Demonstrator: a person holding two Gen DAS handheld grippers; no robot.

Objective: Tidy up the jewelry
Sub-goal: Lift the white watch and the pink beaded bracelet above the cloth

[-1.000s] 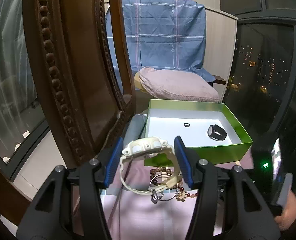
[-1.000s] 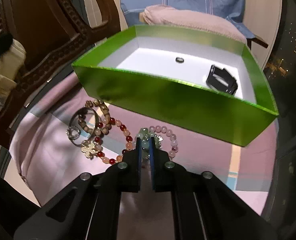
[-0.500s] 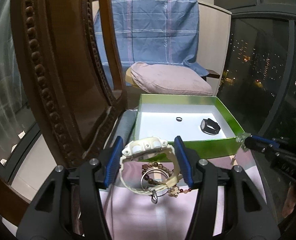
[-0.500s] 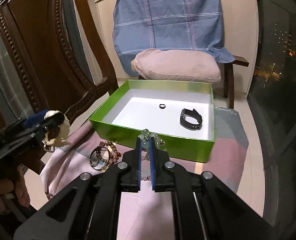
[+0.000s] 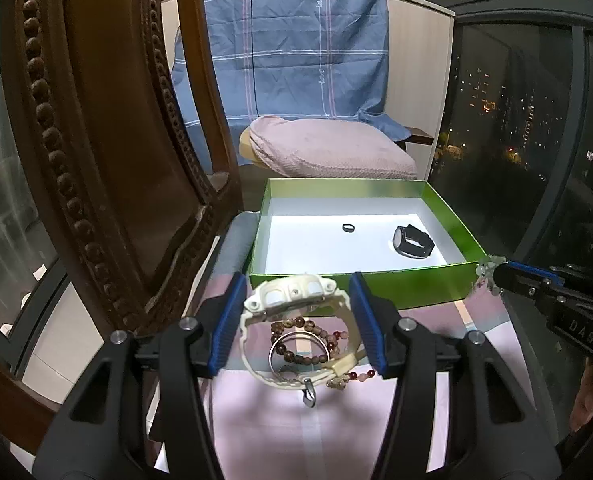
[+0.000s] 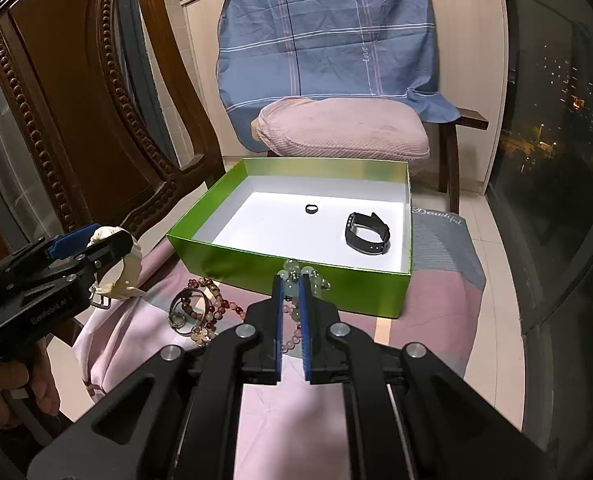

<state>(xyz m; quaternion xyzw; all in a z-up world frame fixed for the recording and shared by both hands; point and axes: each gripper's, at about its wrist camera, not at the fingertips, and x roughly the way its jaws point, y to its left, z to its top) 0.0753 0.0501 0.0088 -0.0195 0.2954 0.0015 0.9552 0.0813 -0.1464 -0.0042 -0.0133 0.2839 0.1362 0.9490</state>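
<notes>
My left gripper (image 5: 296, 280) is shut on a cream wristwatch (image 5: 288, 290), held above the pink cloth just before the green box (image 5: 376, 196). In the right wrist view that gripper (image 6: 92, 240) and watch (image 6: 134, 264) hang at the left. My right gripper (image 6: 291, 280) is shut on a pale green bead bracelet (image 6: 296, 268), raised near the box's front wall (image 6: 256, 264); its beads (image 5: 486, 266) show at the box's right corner. Inside the box lie a black ring (image 6: 311, 209) and a black wristband (image 6: 366, 234). Brown and red bead bracelets with a silver bangle (image 6: 200, 308) lie on the cloth.
A carved dark wooden chair back (image 5: 96, 160) stands close on the left. Behind the box is a chair with a pink cushion (image 6: 344, 128) and a blue checked cloth (image 6: 328, 40). A dark window (image 5: 536, 120) runs along the right. A hand (image 6: 24, 380) grips the left tool.
My right gripper has risen from the cloth with the pale green bracelet and drawn back from the box. The left gripper with the watch has stayed almost where it was.
</notes>
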